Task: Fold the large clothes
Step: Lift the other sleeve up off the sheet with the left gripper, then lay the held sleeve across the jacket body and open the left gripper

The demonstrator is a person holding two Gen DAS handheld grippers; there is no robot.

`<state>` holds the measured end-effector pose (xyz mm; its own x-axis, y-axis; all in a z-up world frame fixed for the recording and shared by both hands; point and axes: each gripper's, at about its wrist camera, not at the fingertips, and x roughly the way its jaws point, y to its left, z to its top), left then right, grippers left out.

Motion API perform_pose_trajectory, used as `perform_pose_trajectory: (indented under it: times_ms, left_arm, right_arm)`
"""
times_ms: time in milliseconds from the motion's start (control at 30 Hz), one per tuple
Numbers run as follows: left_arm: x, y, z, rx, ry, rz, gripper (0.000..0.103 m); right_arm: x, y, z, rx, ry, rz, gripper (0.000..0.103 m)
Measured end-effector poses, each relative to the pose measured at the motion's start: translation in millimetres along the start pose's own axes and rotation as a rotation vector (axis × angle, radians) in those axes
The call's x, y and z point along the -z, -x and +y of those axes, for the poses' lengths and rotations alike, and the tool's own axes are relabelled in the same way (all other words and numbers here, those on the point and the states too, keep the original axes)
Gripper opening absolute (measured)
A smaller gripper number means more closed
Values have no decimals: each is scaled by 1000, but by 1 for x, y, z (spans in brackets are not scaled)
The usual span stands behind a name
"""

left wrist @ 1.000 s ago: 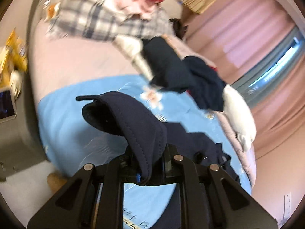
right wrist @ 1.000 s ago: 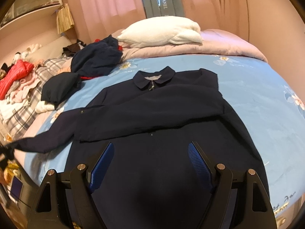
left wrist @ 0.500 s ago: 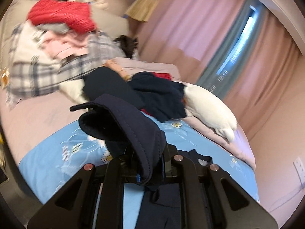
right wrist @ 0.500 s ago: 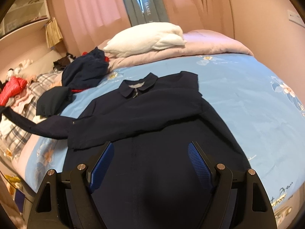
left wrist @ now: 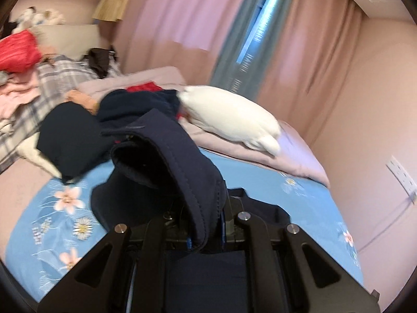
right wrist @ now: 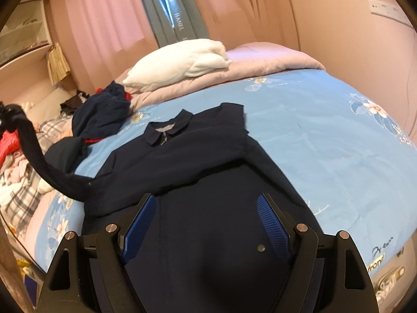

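A large navy jacket (right wrist: 198, 161) lies collar-up on the blue flowered bedspread (right wrist: 325, 140), one sleeve folded across its chest. Its other sleeve (right wrist: 39, 156) rises off the bed at the left edge of the right wrist view. My left gripper (left wrist: 206, 237) is shut on that sleeve's cuff (left wrist: 182, 180), which bulges up over the fingers and hides the pads. My right gripper (right wrist: 206, 224) hovers open over the jacket's lower front, blue pads (right wrist: 272, 227) wide apart with nothing between them.
A white pillow (right wrist: 179, 65) and a pink quilt (right wrist: 260, 60) lie at the bed's head. Dark folded clothes (right wrist: 101, 112) sit beside the jacket's shoulder. A heap of plaid, pink and red laundry (left wrist: 23, 78) fills the far left. Pink curtains and wall close the room.
My left gripper has lifted the sleeve cuff up and swung it over the bed toward the jacket, rolling as it went. My right gripper has drifted slightly over the jacket's front, still open.
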<state>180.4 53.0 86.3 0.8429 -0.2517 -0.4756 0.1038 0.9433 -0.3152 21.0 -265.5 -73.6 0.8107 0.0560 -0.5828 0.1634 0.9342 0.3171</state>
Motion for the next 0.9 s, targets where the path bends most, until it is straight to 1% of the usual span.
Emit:
perform_pose_trajectory:
  times_ms: [200,300,467,567,733,900]
  left_arm:
    - [17,-36,-47,64,-67,83,14]
    - [27,-49,-67,81,-97,119,14]
    - [52,-74,-97,116,-147,193,14]
    - [68,-92,-111,121,-167,248,15]
    - [95,-124,-126,105,-209,317,17]
    - [123,-145,-135,87,-258,378,24]
  right_arm:
    - [1,1,-13,21,-29,0,80]
    - [0,2,-21,31,-50,-4,80]
    - [2,4,-30,48,-67,-5,80]
    - [3,5,-36,58,-82,-5,80]
    - [6,4,-45,61,-101,2,80]
    - [7,2,-53,67,-115,13,80]
